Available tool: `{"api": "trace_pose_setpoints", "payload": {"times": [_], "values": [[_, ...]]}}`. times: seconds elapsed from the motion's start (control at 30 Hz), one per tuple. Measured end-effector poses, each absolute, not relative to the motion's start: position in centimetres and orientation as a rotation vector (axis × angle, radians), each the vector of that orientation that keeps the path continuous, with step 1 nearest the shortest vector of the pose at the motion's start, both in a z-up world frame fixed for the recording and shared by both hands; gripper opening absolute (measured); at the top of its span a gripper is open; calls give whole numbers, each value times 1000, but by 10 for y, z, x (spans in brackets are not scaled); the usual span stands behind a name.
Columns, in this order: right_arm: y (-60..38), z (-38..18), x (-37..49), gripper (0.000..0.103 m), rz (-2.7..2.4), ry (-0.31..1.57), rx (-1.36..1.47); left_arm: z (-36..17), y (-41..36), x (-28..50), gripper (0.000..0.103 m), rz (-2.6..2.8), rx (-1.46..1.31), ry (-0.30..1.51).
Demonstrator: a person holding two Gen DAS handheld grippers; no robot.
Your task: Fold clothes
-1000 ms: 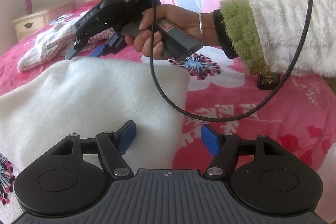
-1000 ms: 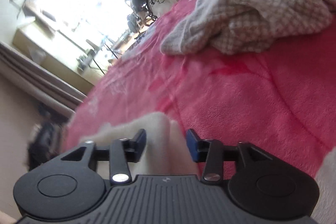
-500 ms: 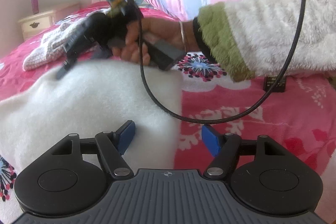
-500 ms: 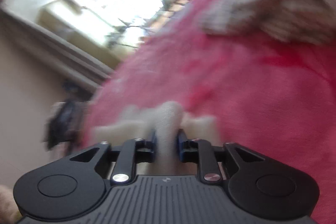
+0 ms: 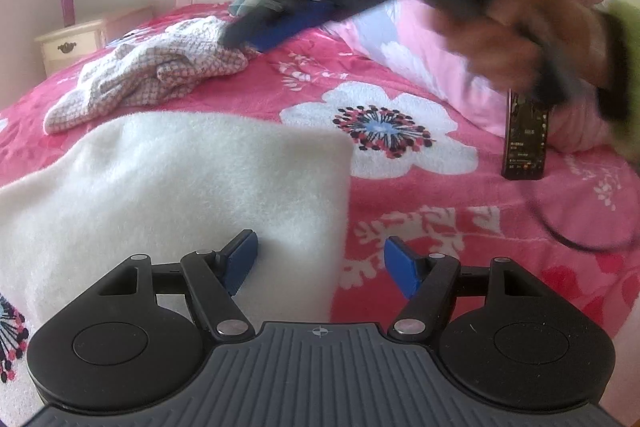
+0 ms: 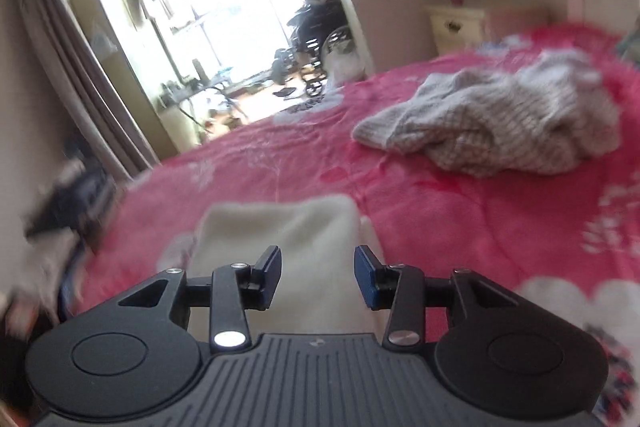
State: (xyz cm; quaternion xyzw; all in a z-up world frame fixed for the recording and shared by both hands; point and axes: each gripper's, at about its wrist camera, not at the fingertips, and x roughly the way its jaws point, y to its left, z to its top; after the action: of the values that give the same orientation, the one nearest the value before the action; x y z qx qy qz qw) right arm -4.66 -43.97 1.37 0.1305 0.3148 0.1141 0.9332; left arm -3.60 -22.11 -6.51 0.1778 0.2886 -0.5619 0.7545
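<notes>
A white fleece garment [image 5: 180, 179] lies flat on the pink flowered bedspread [image 5: 440, 227]. My left gripper [image 5: 320, 263] stands open over the fleece's right edge, its left finger above the cloth and its right one above the bedspread. In the left wrist view my right gripper [image 5: 272, 23] is a blur raised over the bed, held by a hand [image 5: 520, 39]. The right wrist view shows the right gripper [image 6: 318, 275] with its jaws opening. The white fleece [image 6: 288, 227] lies below the gap, and the pads do not press on it.
A crumpled checked garment [image 5: 160, 75] lies farther back on the bed, also in the right wrist view [image 6: 500, 131]. A black phone-like device [image 5: 524, 143] leans on a pink quilt [image 5: 400, 39]. A cable [image 5: 560, 235] loops at the right. A cream nightstand [image 6: 456, 27] stands beyond.
The right gripper closed on a fold of the white fleece, then let it go and swung up and to the right. The fleece now lies flatter. The left gripper has stayed put.
</notes>
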Motion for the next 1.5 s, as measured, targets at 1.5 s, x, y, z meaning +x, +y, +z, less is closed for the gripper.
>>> {"api": "trace_pose_setpoints", "payload": {"times": [1.5], "values": [[-401,-67,-48,24,39,755,160,-52,-191,42,63,-993,322,671]]}}
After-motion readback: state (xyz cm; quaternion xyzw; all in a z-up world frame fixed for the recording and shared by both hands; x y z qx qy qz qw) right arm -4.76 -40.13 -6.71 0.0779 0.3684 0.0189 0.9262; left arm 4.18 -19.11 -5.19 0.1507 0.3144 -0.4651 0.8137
